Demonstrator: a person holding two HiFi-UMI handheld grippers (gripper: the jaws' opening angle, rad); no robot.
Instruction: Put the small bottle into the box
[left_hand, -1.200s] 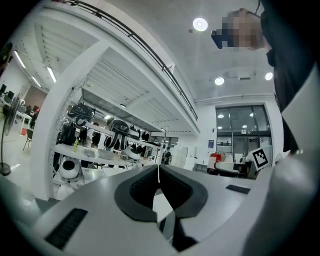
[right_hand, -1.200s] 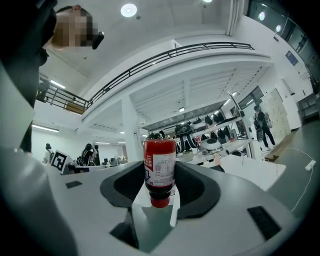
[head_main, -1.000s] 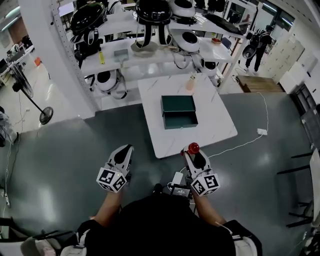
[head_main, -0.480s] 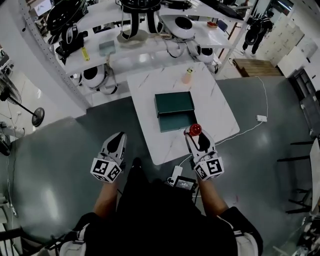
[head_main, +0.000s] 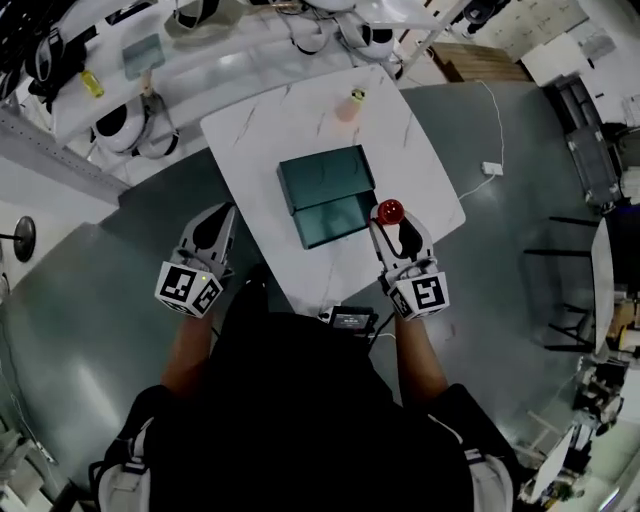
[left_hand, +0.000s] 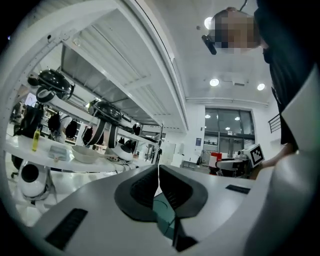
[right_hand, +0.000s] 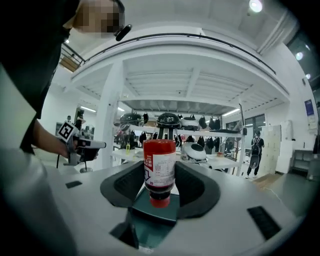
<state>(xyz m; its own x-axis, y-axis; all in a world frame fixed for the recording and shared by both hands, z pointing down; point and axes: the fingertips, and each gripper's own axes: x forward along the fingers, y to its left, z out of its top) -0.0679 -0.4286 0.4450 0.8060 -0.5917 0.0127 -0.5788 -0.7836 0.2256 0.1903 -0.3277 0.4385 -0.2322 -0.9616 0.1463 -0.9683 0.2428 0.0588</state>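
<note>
The right gripper (head_main: 391, 220) clamped the small bottle (right_hand: 159, 165) upright, cap down, with the box (head_main: 330, 222) just ahead-left of its jaws, while the left gripper (head_main: 222, 215), closed on nothing, sat farther off.

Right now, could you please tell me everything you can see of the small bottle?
The small bottle is red, seemingly plastic, with a white printed label round its body. The right tongs clamp it, cap end toward their base, flat bottom pointing away. It hangs over the white table, just right of the green box; only the tongs touch it.
</note>
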